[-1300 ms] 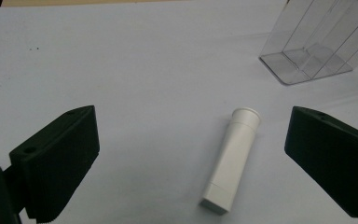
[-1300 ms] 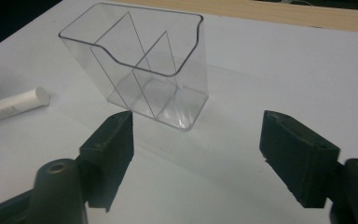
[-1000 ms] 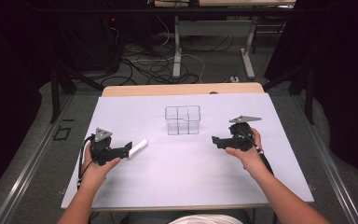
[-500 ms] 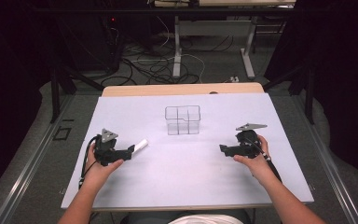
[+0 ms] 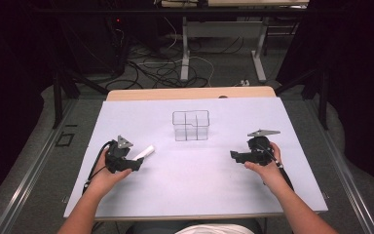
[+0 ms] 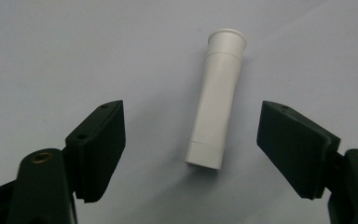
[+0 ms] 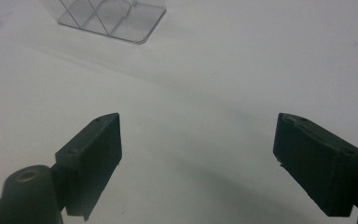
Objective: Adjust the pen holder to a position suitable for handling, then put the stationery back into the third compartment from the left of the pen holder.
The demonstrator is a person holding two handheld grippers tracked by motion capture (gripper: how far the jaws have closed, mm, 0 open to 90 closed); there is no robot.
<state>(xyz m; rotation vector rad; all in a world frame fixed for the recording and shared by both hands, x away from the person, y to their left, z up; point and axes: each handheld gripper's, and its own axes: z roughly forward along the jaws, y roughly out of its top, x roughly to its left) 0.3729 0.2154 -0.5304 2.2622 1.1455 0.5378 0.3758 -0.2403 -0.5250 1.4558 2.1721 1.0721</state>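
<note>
- Your left gripper (image 6: pixel 193 140) has its jaws spread, with the white tube (image 6: pixel 216 100) lying flat on the sheet between them; they have just been closing in on it, but neither pad touches it yet.
- The tube sits nearer your right-hand pad than the left one in the left gripper view, its flared rim pointing away from the fingers and its plain end level with the fingertips.
- In the high view the tube (image 5: pixel 143 152) lies just ahead of your left gripper (image 5: pixel 139 163), tilted toward the clear box (image 5: pixel 191 125).
- The box stands upright at mid-table, well beyond both sets of fingers, split by clear walls into compartments; nothing can be made out inside them.
- Your right gripper (image 7: pixel 198 158) has its jaws spread wide over the bare sheet (image 7: pixel 223 84), pinching nothing.
- From the right gripper view, the box (image 7: pixel 116 16) stands well ahead of the fingers and off to the left.
</note>
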